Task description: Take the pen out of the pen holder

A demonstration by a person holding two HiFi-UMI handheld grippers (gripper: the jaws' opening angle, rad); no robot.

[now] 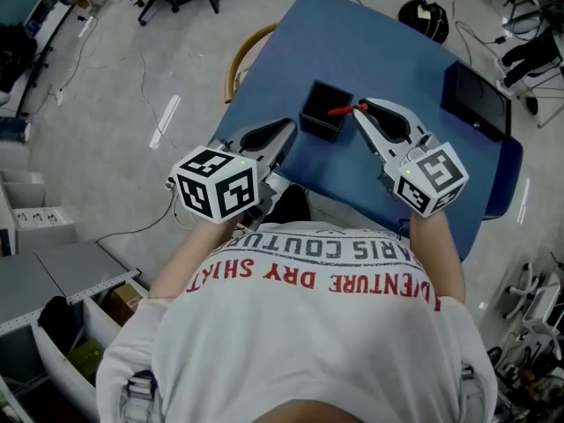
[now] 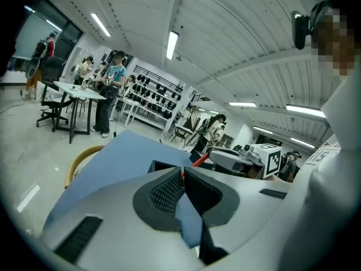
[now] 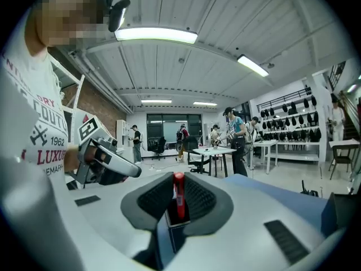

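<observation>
Extraction step: my right gripper [image 1: 360, 107] pinches the slim red plastic pen [image 1: 340, 110] at the black square pen holder's [image 1: 317, 129] mouth, left gripper [image 1: 290, 125] pressed together, empty; next needs 1 straight lift clear.

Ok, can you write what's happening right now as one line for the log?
right gripper: shut on red pen | pen: over black pen holder rim | left gripper: shut, empty, beside holder | surface: blue table

pen [image 1: 340, 110] end hidden, pen holder [image 1: 317, 130] interior dark
</observation>
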